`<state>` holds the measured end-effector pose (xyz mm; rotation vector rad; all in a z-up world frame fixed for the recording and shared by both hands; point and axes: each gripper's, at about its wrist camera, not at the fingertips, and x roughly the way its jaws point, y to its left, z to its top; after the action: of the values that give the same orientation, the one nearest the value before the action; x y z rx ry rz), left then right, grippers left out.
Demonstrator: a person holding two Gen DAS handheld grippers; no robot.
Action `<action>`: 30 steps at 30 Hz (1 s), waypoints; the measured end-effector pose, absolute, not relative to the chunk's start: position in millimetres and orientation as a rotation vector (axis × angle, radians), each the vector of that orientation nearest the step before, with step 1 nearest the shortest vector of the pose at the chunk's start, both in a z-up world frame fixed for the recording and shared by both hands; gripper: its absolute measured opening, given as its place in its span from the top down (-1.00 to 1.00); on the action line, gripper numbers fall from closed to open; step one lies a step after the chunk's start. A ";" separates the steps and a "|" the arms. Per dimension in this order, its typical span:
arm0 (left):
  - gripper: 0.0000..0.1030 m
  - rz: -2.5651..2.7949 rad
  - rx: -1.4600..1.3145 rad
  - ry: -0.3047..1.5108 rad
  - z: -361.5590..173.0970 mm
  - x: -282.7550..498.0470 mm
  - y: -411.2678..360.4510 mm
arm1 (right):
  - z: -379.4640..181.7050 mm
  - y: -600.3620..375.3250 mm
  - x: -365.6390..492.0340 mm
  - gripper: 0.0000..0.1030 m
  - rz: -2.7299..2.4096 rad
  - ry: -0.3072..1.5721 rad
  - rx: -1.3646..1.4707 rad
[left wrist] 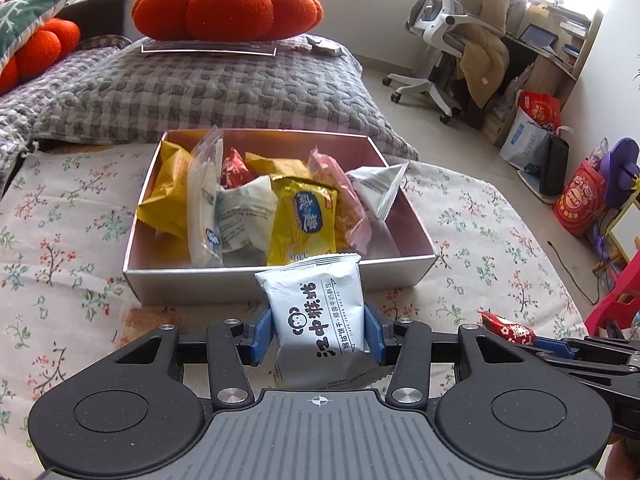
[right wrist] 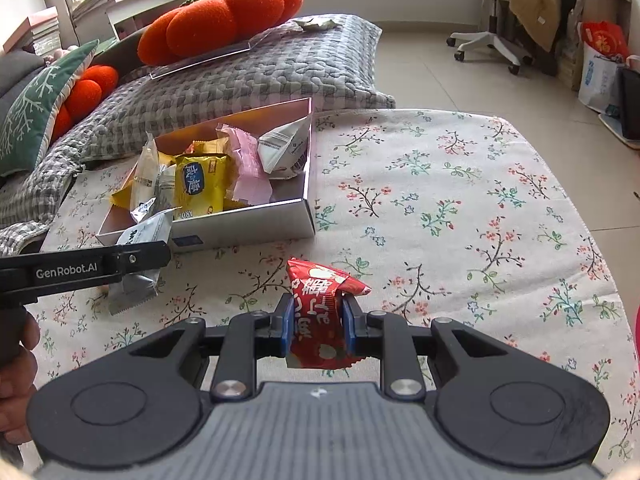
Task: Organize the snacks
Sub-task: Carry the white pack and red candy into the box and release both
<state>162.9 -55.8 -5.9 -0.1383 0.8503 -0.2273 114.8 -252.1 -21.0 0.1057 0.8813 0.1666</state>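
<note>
Daylight is flooding a pale tiled floor (right wrist: 460, 80) where a white office chair (left wrist: 436, 40) is standing beside a cluttered desk (left wrist: 560, 52).

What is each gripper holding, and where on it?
Left gripper clamps the white biscuit packet across its lower sides; right gripper clamps the red snack packet across its middle.

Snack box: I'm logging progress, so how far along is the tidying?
Mostly done: the shallow silver cardboard box already holds a mix of yellow, white, pink and red packets. In hand: the left gripper clamps a white biscuit packet near the box's front wall; the right gripper clamps a red candy packet. Both remain to be dropped in.
</note>
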 end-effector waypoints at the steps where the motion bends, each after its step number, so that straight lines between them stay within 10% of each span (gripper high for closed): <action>1: 0.14 -0.227 -0.138 0.849 -5.3 164.5 -55.5 | -20.5 -251.6 116.4 0.57 0.166 0.880 0.104; 30: 0.14 -0.213 -0.227 0.795 -10.2 243.1 -7.9 | -8.2 -235.8 177.3 0.57 0.268 0.830 0.325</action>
<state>243.1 -7.9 -10.2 -0.2272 0.7947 -0.2132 177.3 -235.8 -8.2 0.3247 0.8299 0.2683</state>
